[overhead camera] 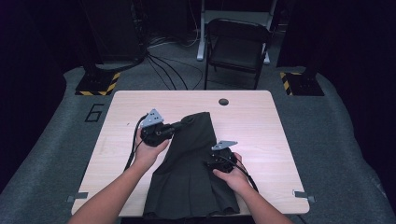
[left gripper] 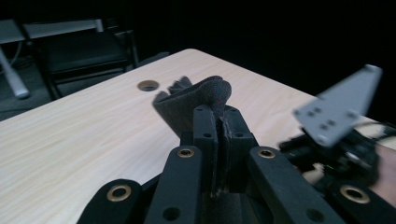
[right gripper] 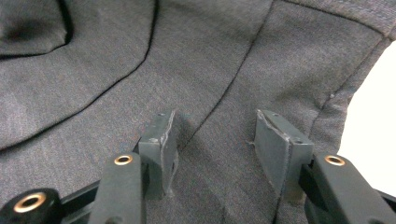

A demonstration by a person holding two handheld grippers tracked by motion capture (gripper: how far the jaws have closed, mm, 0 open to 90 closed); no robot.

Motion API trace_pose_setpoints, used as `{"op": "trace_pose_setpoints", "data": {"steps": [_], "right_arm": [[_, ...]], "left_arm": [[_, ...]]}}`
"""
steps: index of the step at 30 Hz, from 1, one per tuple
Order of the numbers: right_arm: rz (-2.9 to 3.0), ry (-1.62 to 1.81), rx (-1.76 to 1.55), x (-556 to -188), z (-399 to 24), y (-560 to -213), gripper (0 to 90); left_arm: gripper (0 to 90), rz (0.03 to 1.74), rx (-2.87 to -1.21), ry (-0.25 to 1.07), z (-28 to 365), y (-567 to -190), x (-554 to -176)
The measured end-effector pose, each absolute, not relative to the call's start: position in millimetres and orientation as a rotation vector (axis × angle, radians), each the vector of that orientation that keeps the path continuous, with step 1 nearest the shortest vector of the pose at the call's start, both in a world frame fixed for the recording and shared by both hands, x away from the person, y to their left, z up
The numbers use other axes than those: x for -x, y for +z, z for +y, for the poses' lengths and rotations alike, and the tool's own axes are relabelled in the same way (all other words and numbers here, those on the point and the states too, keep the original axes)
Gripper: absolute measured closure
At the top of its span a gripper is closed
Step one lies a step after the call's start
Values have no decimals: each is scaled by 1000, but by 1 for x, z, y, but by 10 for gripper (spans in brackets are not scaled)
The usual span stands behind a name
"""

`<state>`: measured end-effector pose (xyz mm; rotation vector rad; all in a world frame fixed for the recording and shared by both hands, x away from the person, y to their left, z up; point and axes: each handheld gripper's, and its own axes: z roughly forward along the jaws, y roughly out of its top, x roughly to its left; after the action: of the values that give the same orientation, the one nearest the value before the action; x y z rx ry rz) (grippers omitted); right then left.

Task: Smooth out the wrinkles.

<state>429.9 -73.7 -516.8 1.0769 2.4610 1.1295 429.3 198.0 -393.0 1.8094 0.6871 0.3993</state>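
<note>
A dark grey garment [overhead camera: 191, 172] lies spread on the light wooden table [overhead camera: 261, 121], running from the middle down to the near edge. My left gripper [overhead camera: 180, 123] is at its far left corner, shut on a fold of the cloth [left gripper: 196, 100] that it holds lifted off the table; in the left gripper view the jaws [left gripper: 218, 121] stand pressed together on it. My right gripper [overhead camera: 212, 162] sits on the garment's right side. In the right gripper view it [right gripper: 212, 126] is open, with its tips down on flat cloth [right gripper: 140, 56] near a seam and the hem.
A round cable hole [overhead camera: 223, 101] sits near the table's far edge. Behind the table stand a black folding chair [overhead camera: 238, 44] and floor cables [overhead camera: 163, 65]. Bare table [right gripper: 373, 93] lies right of the garment. Cables trail from both grippers.
</note>
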Motion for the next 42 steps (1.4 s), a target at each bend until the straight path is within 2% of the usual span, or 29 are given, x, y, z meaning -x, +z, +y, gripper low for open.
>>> {"op": "trace_pose_setpoints", "data": {"steps": [15, 30, 42], "right_arm": [[2447, 1151, -1080, -430, -75, -519, 497], [2450, 1179, -1104, -431, -76, -518, 496], [2465, 1179, -1102, -431, -78, -518, 495]], "left_arm": [[861, 522, -1901, 318, 194, -416, -370], [861, 466, -1985, 195, 189, -452, -347], [860, 498, -2038, 123, 190, -483, -342]]}}
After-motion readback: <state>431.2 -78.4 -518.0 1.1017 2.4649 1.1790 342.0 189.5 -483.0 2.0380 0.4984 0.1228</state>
